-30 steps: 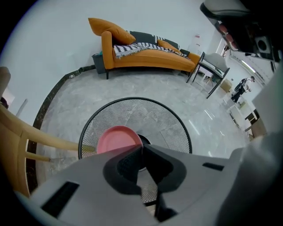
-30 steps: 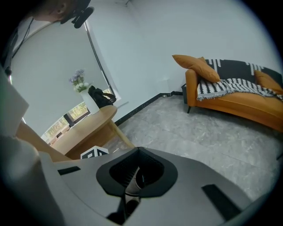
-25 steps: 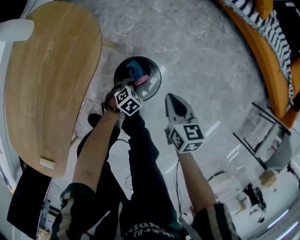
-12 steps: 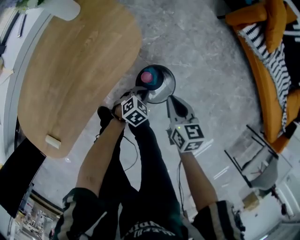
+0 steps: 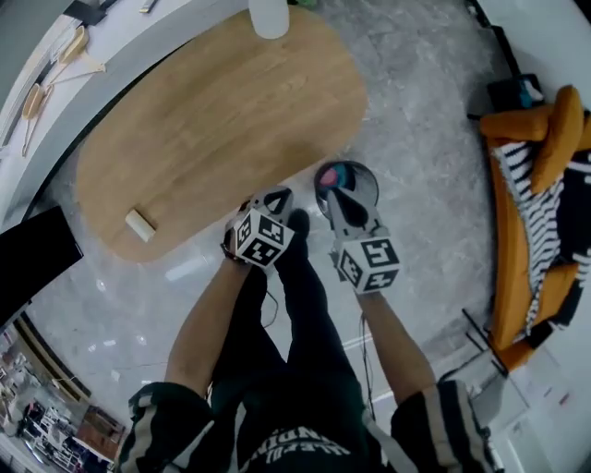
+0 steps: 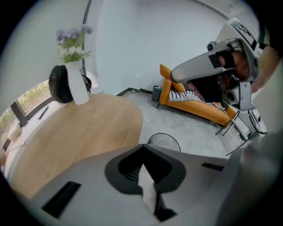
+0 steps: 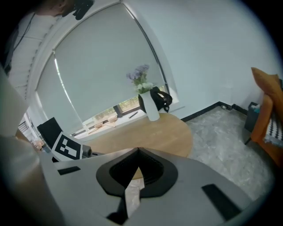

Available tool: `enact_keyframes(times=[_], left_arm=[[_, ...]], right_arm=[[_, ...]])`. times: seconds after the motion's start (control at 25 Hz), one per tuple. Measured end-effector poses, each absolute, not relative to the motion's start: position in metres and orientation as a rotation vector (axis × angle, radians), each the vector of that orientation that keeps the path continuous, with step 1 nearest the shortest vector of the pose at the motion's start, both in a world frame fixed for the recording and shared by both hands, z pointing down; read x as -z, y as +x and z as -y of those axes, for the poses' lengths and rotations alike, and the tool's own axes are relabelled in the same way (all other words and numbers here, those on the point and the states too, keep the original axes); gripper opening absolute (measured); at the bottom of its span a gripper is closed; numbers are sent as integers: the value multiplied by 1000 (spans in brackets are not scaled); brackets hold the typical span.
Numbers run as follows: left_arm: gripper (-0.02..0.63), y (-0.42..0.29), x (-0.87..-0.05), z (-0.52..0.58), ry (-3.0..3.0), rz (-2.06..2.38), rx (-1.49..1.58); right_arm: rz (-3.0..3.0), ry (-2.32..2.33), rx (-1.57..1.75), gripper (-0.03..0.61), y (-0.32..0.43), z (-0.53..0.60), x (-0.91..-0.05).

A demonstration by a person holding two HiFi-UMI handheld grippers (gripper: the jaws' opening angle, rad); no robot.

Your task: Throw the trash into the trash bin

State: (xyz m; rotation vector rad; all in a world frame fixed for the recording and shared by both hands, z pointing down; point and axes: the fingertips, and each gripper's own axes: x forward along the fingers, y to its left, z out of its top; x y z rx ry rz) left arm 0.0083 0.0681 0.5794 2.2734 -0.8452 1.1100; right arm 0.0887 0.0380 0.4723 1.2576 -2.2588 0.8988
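We read the left gripper [image 5: 275, 198] from its own view: both jaws are pressed together tip to tip, with nothing between them. The right gripper [image 5: 339, 196] is likewise clenched, its jaws meeting in one point in the right gripper view, and it carries nothing. In the head view the two grippers stand side by side in front of the person's legs, each held on a bare forearm, with the marker cubes towards the body. The round black-rimmed trash bin [image 5: 366, 185] stands on the grey marbled floor [image 5: 425, 111], just beside the curved edge of the oval light wooden table [image 5: 222, 120]. In that view the tip of the right gripper overlaps the rim of the trash bin, while the left gripper lies to the left of it, close to the table edge. The trash [image 5: 330, 174], a pink piece beside a teal piece, lies inside the trash bin; neither gripper touches it. In the left gripper view the bin rim shows on the floor beyond the closed jaws. A small pale block [image 5: 140, 224] lies near one end of the table, and a white vase [image 5: 270, 14] stands at the far end. An orange sofa with a black-and-white striped cushion [image 5: 540, 212] stands well apart at the right.
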Motion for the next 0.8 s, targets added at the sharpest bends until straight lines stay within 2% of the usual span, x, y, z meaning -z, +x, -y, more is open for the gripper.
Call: enact_keyframes(times=[0.52, 0.8], left_arm=[[0, -261, -529, -123, 1882, 1421, -922], [0, -361, -534, -180, 1676, 1603, -813]], right_arm=[[2445, 742, -756, 0, -150, -65, -445], [2441, 582, -698, 0, -223, -106, -454]])
